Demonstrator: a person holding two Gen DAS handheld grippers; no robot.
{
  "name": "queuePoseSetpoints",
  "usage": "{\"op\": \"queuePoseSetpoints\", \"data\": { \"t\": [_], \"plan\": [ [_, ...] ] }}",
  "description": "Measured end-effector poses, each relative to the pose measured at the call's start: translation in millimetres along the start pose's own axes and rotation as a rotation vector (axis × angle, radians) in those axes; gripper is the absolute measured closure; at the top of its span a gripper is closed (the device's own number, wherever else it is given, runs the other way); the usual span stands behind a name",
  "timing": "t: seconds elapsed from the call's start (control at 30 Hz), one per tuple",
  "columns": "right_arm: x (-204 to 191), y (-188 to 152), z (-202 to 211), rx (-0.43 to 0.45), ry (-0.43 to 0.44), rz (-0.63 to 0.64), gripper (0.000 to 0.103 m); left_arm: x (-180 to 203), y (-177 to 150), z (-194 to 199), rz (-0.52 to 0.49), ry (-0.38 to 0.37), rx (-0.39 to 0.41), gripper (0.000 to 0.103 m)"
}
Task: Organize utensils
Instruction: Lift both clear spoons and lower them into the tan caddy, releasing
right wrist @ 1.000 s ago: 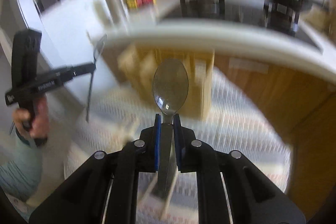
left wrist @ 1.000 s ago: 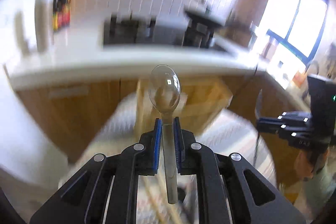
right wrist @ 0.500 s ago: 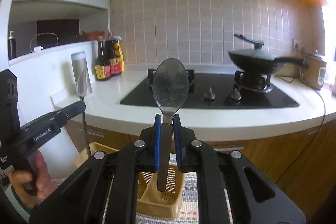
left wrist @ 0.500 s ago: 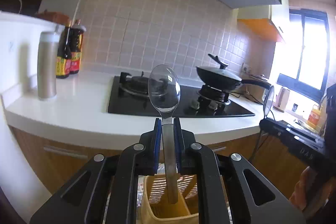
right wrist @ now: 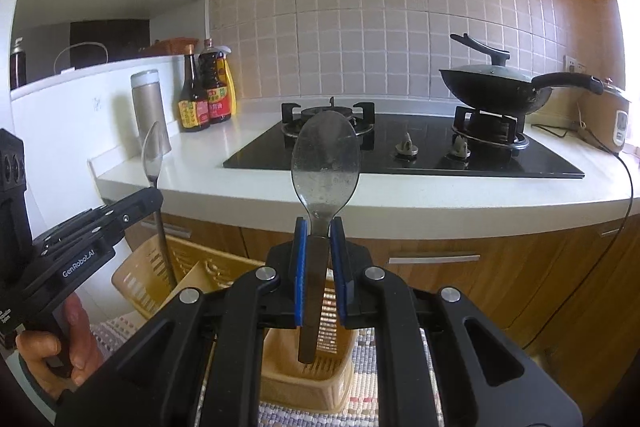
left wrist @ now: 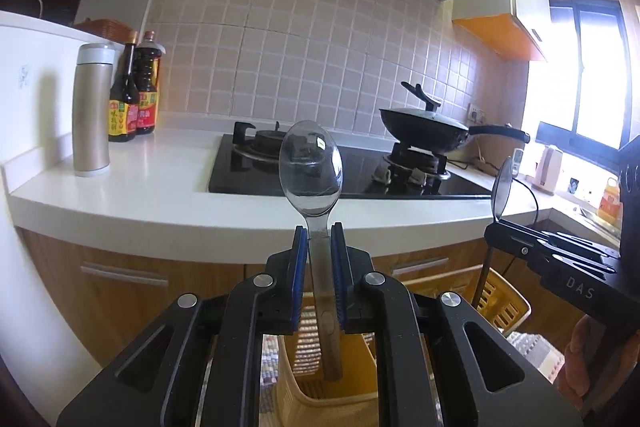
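My left gripper (left wrist: 319,237) is shut on a metal spoon (left wrist: 311,171), bowl up, handle hanging down above a yellow slotted utensil basket (left wrist: 320,383). My right gripper (right wrist: 319,231) is shut on a second metal spoon (right wrist: 325,167), bowl up, its handle end over the same yellow basket (right wrist: 308,383). The right gripper with its spoon shows at the right of the left wrist view (left wrist: 498,223). The left gripper with its spoon shows at the left of the right wrist view (right wrist: 154,191).
The basket stands on a woven mat (right wrist: 372,359) before wooden cabinets (right wrist: 480,267). Behind is a white counter (right wrist: 400,195) with a black gas hob (right wrist: 420,151), a lidded wok (right wrist: 500,91), sauce bottles (right wrist: 206,87) and a metal flask (right wrist: 148,103).
Both views swung up from the basket and mat to the counter and tiled wall, then steadied. Both spoons stay gripped, handles now hanging over the basket.
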State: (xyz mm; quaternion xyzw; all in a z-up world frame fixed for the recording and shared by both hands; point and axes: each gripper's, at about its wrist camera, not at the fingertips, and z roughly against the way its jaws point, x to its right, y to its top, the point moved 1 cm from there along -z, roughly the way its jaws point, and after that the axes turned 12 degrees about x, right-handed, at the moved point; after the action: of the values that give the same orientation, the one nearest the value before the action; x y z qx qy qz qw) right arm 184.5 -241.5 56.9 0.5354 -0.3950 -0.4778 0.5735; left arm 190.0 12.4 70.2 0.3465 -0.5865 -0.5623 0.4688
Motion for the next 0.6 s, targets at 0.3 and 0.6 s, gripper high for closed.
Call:
{"op": "queuePoseSetpoints", "data": {
  "t": [0.3, 0.6],
  "plan": [
    [3.4, -6.5, 24.8, -0.051, 0.030, -0.033, 0.072, -7.1, 6.9, 25.8, 0.042, -0.017, -0.021, 0.072],
    [6.0, 3.3, 70.7, -0.085, 0.027, -0.052, 0.072, 0.0, 32.2, 78.1, 0.037, -0.043, -0.032, 0.067]
  ]
}}
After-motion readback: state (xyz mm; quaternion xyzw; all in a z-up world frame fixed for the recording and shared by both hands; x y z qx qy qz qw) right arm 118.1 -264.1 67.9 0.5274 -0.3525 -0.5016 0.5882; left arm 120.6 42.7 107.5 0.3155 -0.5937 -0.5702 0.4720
